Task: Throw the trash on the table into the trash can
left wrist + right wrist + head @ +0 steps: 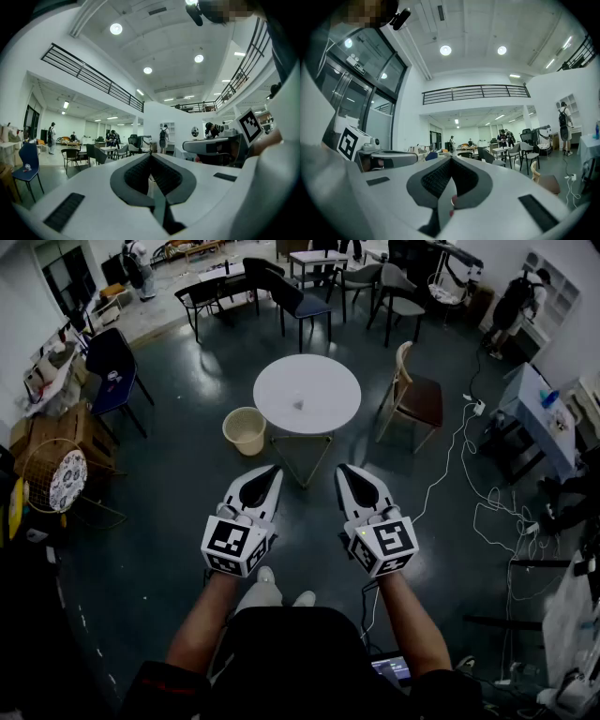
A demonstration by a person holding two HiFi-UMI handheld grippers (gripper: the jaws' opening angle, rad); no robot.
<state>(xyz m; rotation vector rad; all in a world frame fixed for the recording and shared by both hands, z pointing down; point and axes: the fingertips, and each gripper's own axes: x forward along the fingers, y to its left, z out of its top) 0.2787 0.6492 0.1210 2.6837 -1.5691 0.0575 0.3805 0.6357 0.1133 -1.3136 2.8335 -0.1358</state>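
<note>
So the person is standing back from the round white counter (328,381) with both forearms out front, and both grippers are held level and pointed toward it. The left gripper (274,470) is fully closed: in the left gripper view its fingers (136,173) meet at the tips with nothing pinched between them, just the room beyond. It's the same with the right gripper (344,469). Its fingers (436,180) come together at the front in the right gripper view and aren't holding or touching anything. The two grippers sit side by side, a bit apart, well short of the counter's near edge. The trash (298,403) is one small pale bit lying close to the middle of the counter. It's too tiny in the head view to say what it actually is. The trash can (245,430), a beige bucket-looking thing, stands on the floor just beside the counter's left edge, open side up. A chair (417,395) with a dark seat is near the counter's right edge, and white cables (450,460) trail across the floor farther right.
</note>
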